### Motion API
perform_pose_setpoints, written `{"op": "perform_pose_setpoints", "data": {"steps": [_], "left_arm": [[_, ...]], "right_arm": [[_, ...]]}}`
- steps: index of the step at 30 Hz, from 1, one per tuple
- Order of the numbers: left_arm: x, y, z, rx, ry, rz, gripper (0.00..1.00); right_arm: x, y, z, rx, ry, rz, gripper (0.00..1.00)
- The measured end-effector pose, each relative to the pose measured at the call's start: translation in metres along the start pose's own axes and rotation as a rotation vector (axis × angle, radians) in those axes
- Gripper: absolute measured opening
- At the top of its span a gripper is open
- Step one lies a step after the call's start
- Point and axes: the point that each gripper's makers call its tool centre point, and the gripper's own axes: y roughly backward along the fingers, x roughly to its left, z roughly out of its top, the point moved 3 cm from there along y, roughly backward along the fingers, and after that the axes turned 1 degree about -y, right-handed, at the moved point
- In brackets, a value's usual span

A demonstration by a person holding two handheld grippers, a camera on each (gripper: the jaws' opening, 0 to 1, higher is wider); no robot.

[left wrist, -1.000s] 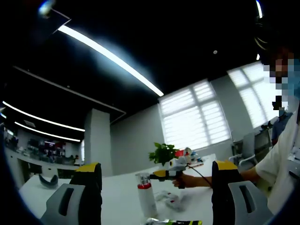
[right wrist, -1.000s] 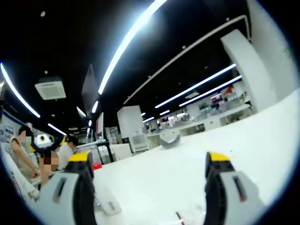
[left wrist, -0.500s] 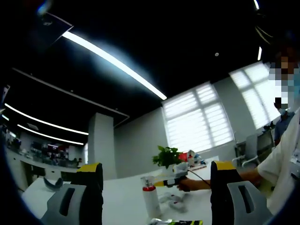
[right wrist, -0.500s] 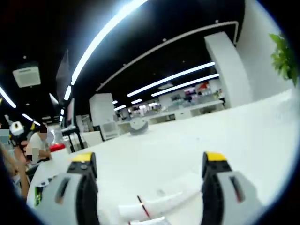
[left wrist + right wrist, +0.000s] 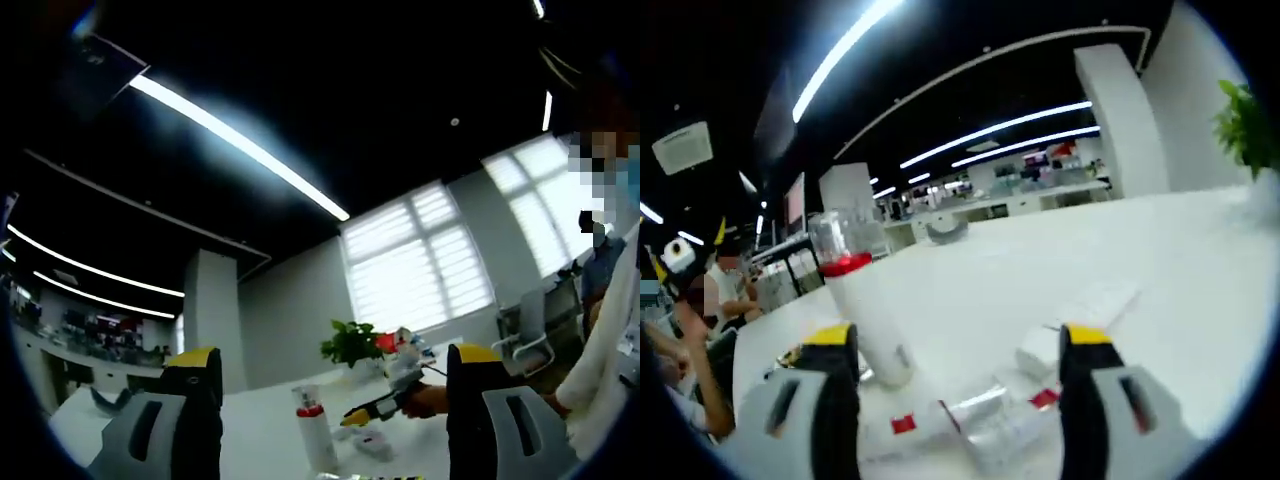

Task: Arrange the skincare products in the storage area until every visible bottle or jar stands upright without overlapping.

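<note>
On the white desk (image 5: 1160, 260), a white bottle with a red band (image 5: 865, 310) stands upright at about 10 o'clock in the right gripper view, touching nothing. Several tubes and small packages (image 5: 990, 420) lie flat between the right tongs (image 5: 950, 350), whose jaws are spread and released. In the left gripper view the same bottle (image 5: 312, 430) stands between the released left tongs (image 5: 325, 365); the right tongs (image 5: 375, 410) hover at 5 o'clock beside a potted plant (image 5: 350, 345).
</note>
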Motion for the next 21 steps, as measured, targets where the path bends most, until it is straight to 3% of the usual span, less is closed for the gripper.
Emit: {"op": "perform_pose_setpoints", "data": {"steps": [5,11,15,21], "left_arm": [[-0.009,-0.003,0.002,-0.013,0.049,-0.050,0.94],[-0.014,-0.008,-0.004,0.002,0.044,-0.061,0.94],[-0.015,-0.011,-0.009,0.019,0.039,-0.068,0.94],[-0.016,-0.013,-0.012,0.028,0.040,-0.071,0.94]], "right_arm": [[0.004,0.011,-0.010,-0.031,0.049,-0.043,0.93],[0.012,0.018,-0.009,-0.037,0.108,-0.073,1.00],[0.026,0.014,-0.016,-0.016,0.152,-0.025,0.98],[0.009,0.010,-0.011,-0.021,0.225,-0.093,1.00]]}}
